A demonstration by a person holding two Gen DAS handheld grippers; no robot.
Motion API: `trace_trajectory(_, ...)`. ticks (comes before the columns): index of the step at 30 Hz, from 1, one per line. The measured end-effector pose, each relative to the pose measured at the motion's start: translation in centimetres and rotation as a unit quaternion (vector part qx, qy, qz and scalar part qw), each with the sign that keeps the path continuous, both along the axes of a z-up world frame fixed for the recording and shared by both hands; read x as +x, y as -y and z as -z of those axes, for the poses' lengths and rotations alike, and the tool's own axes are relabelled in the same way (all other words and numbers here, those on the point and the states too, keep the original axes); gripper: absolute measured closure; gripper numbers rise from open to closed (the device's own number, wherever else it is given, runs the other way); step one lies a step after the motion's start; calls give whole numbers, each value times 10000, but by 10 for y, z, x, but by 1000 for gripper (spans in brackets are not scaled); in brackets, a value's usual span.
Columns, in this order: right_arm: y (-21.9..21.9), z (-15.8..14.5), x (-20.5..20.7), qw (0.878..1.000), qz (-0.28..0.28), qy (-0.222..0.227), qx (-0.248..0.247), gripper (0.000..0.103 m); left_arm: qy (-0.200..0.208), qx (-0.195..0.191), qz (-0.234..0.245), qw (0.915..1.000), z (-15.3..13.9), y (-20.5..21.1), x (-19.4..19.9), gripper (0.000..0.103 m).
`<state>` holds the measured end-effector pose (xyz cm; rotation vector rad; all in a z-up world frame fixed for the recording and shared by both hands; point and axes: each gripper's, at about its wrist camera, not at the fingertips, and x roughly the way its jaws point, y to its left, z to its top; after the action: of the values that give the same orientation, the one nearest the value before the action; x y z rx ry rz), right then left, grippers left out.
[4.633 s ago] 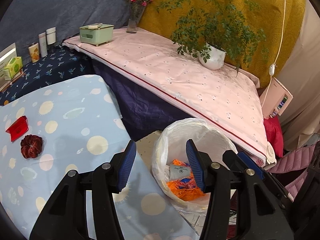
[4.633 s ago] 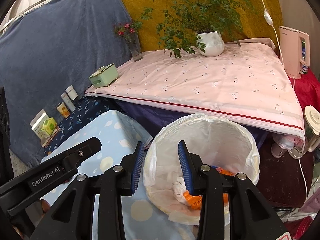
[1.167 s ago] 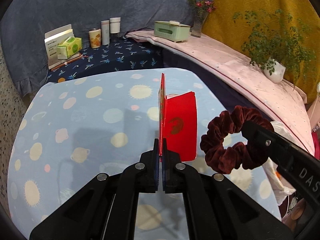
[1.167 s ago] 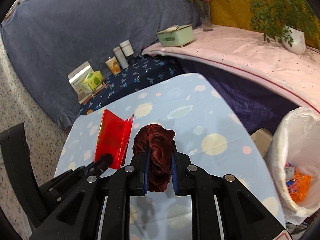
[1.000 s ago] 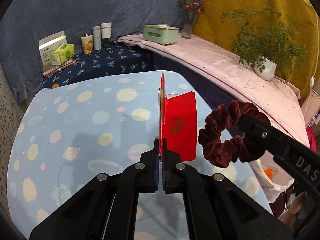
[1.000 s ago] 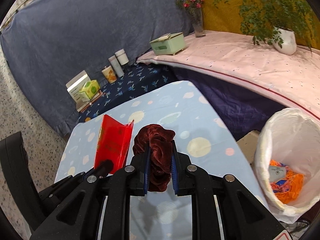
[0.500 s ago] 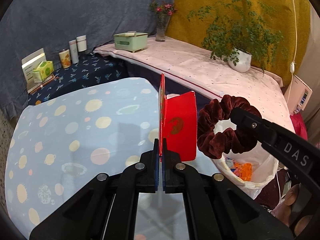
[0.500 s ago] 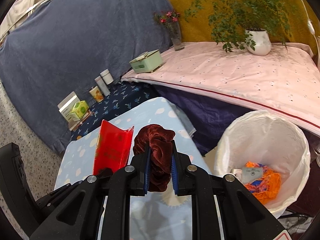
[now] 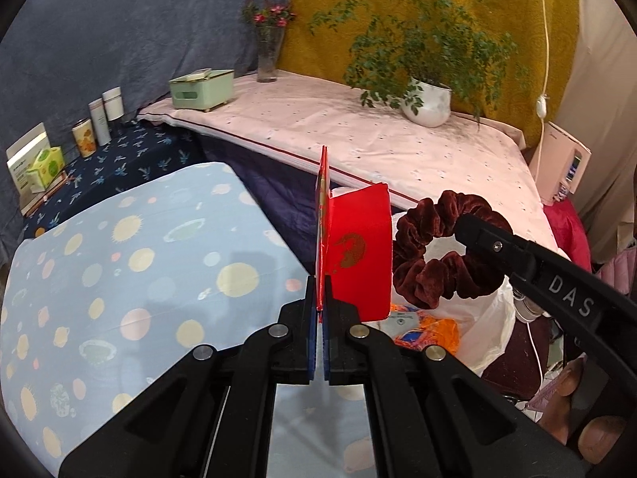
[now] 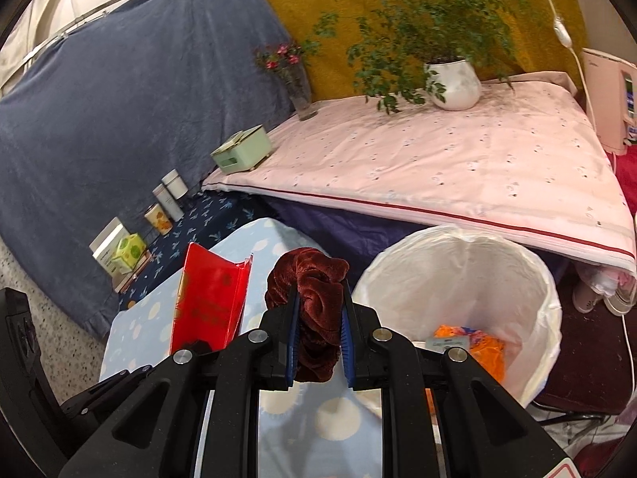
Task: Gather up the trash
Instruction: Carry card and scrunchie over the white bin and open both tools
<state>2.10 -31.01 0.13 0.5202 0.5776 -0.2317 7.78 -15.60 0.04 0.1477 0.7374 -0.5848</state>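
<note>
1. The dark red velvet scrunchie (image 10: 308, 310) is pinched in the right gripper (image 10: 317, 332), its jaws pressed onto the fabric; the folded red paper envelope (image 9: 356, 257) is pinched upright in the left gripper (image 9: 318, 332).
2. Both have swung from over the spotted blue tabletop (image 9: 119, 263) towards the white-lined trash bin (image 10: 529, 279), now at 3 o'clock of the scrunchie, so dropping looks near.
3. Orange wrappers (image 10: 483, 348) lie inside; nothing blocks the opening.

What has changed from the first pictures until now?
The left gripper took the red envelope and the right gripper took the maroon scrunchie off the table; both were open before. Both now carry them toward the lined bin. The orange trash inside stayed.
</note>
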Motion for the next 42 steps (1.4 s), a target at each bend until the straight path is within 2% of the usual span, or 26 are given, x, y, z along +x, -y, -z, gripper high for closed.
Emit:
trace_trajectory(14, 55, 13, -28, 9984, 553, -80, 122, 87, -200, 133, 564, 9981, 12, 60, -13, 101)
trace_trajectory(29, 79, 31, -32, 9964, 798, -240, 146, 87, -463, 156, 889, 9948, 29, 93, -8, 99)
trace_trajectory(30, 80, 32, -32, 9963, 810, -256, 152, 87, -492, 147, 859, 9950, 30, 93, -6, 92)
trace_trajectory(31, 82, 34, -31, 9961, 823, -276, 163, 87, -500, 120, 812, 9954, 31, 92, -5, 80)
trace_trajectory(34, 82, 38, -28, 9959, 830, -341, 152, 85, -418, 93, 629, 9971, 32, 89, -2, 59)
trace_trajectory(35, 82, 40, -27, 9958, 827, -367, 142, 82, -406, 101, 570, 9975, 32, 87, -1, 57)
trace_trajectory(40, 81, 47, -19, 9957, 785, -478, 147, 79, -383, 148, 296, 9987, 34, 75, 6, 39)
trace_trajectory(42, 77, 50, -15, 9958, 721, -545, 111, 79, -355, 180, 185, 9990, 34, 69, 8, 35)
